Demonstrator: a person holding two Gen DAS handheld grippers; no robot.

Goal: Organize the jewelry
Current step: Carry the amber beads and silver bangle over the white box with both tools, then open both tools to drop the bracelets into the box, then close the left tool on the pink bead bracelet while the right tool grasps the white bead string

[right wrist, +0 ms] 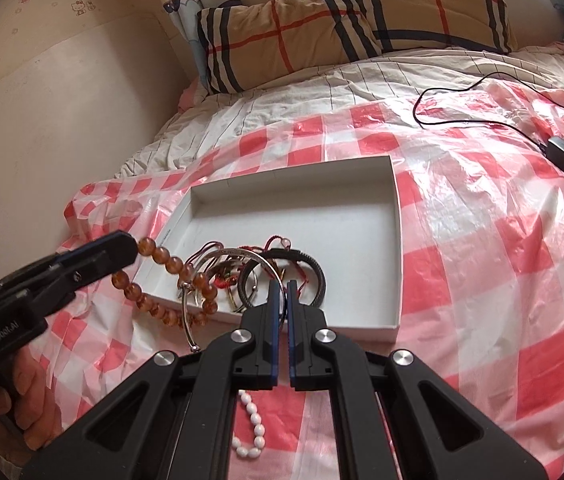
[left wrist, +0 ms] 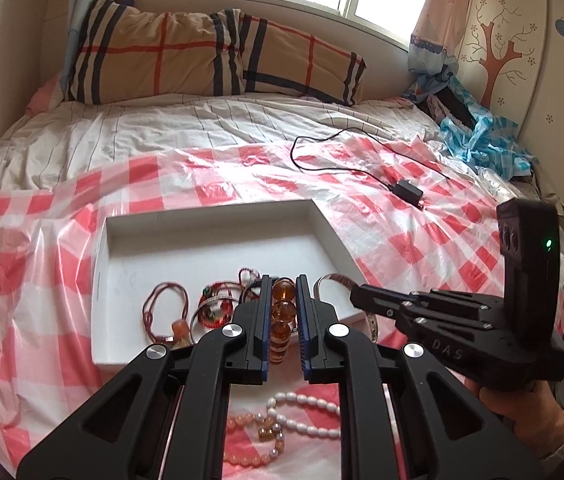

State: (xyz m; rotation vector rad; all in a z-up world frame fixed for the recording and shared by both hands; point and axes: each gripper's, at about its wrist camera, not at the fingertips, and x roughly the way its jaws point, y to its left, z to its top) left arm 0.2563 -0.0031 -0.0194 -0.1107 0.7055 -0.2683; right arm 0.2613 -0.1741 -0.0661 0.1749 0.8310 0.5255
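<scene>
your left gripper (left wrist: 285, 292) is clamped on the strand of round translucent amber beads (right wrist: 169, 264); in the left wrist view the beads stack between the blue pads, and in the right wrist view the strand hangs in a loop off the fingertips, draping over the near-left corner of the shallow white cardboard tray (right wrist: 396, 248). judgement: you hold it high and by one end so the loop can be lowered into the tray without snagging the pile.

your right gripper (right wrist: 281, 292) has its fingers drawn nearly together on something thin at the tray's near edge. the thin silver metal bangle (right wrist: 217, 258) passes just at 10 o'clock of the tips, and a dark cord runs there too; i cannot tell which is pinched, or whether anything is.

the pile of red cord bracelets (left wrist: 213, 304) and the black ribbed rubber band (right wrist: 318, 276) sit bunched in the tray's near half; the far half is bare. the white oval-bead strand (left wrist: 302, 412) and the pale pink bead bracelet (left wrist: 249, 454) lie on the red-and-white checked plastic sheet (right wrist: 482, 240) at 6 o'clock of the tray, not yet gathered.

pose: left gripper comes in from 9 o'clock, tilted up; right gripper points level toward 12 o'clock.
</scene>
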